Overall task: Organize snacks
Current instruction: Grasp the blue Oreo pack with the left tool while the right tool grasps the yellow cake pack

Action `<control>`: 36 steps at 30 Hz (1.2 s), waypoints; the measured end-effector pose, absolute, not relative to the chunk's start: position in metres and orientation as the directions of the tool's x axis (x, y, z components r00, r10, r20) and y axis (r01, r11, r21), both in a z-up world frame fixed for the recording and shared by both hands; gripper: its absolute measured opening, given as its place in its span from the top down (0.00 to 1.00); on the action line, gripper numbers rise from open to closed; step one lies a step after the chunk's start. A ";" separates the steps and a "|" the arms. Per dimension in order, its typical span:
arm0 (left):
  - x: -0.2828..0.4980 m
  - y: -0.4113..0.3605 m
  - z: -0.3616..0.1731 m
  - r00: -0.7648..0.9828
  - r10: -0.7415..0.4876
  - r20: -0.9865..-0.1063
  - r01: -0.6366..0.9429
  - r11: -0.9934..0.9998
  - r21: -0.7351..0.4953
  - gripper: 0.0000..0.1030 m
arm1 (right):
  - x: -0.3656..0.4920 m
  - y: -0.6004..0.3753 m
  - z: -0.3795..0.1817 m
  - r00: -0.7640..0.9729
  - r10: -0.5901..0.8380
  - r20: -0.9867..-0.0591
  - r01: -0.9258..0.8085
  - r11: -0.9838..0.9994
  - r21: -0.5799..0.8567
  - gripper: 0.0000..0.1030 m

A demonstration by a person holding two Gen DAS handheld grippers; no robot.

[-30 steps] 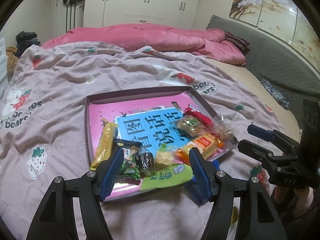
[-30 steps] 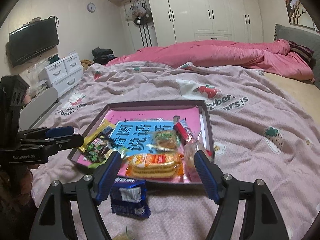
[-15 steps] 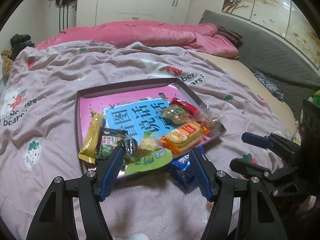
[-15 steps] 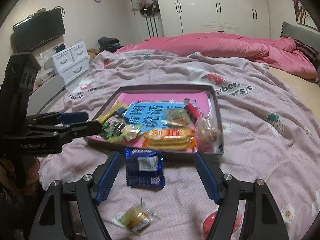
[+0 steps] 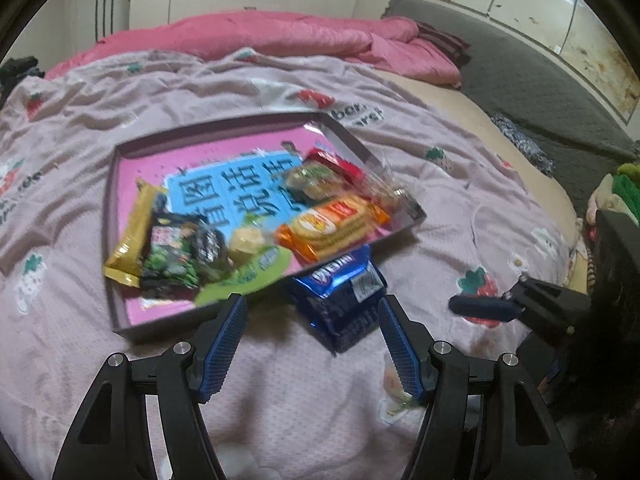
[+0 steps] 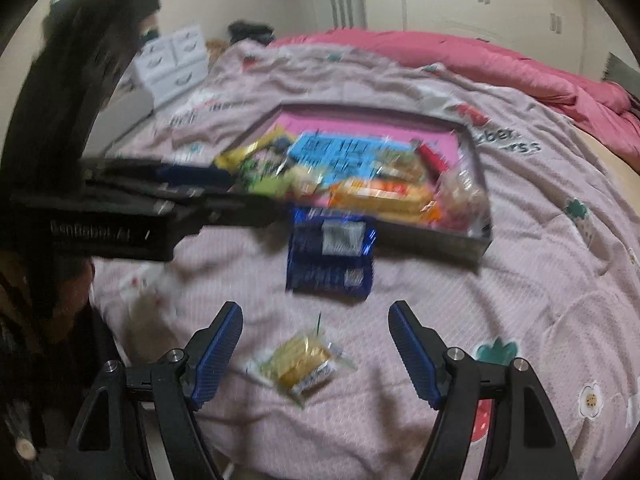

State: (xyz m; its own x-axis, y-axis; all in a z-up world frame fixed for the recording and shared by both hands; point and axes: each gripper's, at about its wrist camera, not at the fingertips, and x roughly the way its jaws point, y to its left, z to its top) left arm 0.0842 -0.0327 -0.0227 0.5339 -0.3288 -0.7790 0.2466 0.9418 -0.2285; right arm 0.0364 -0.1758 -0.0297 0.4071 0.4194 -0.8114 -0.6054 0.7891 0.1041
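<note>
- Left tongs [image 5: 312, 316]: low centre of the left view, wide, holding nothing; the fingers straddle bare bedspread [image 5: 280, 392].
- Right tongs [image 6: 316, 322]: low centre of the right view, wide, holding nothing.
- One small gold packet [image 6: 300, 362] lies flat on the bedspread between the right fingers, touching neither, long axis slanting toward the upper right.
- One blue packet [image 6: 330, 256] lies above it, mid-frame, just in front of the tray's near wall; long axis runs up the frame toward the tray. In the left view the same packet [image 5: 344, 296] sits above the gap of the left tongs, its top end tucked under the tray's near corner.
- One shallow tray [image 5: 116, 184], centre of the left view, with a pink and blue sheet on its floor.
- Snacks in the tray, as far as the blur allows: one yellow bar [image 5: 134, 236] at left, long axis up the frame; one green-black packet [image 5: 172, 252]; one orange packet [image 5: 332, 224], slanting to the upper right; one red packet [image 5: 336, 162]; one clear bag [image 5: 386, 188] at the right edge.
- One pink quilt [image 5: 280, 38] across the top.
</note>
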 end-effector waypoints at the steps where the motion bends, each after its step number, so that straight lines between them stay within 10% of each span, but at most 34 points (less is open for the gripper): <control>1: 0.084 -0.034 -0.025 0.525 -0.334 -0.783 0.249 0.940 -0.233 0.32 | 0.035 -0.174 -0.033 0.396 0.411 -0.821 -0.616 0.782 0.095 0.27; 12: 0.084 -0.050 -0.047 0.454 -0.339 -0.824 0.270 0.934 -0.236 0.32 | 0.032 -0.157 -0.065 0.331 0.310 -0.891 -0.692 0.722 -0.007 0.28; 22: 0.095 -0.060 -0.063 0.417 -0.348 -0.840 0.233 0.934 -0.271 0.32 | 0.048 -0.172 -0.065 0.342 0.302 -0.890 -0.634 0.773 0.018 0.55; 36: 0.128 -0.078 -0.084 0.397 -0.316 -0.862 0.053 0.945 -0.322 0.28 | 0.077 -0.194 -0.071 0.375 0.239 -0.896 -0.525 0.851 0.007 0.55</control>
State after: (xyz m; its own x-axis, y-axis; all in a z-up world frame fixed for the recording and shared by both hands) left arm 0.1283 -0.0777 -0.0838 0.3969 -0.3160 -0.8617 0.0528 0.9452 -0.3223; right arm 0.0773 -0.1944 -0.0711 0.3746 0.2390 -0.8959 -0.5253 0.8509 0.0073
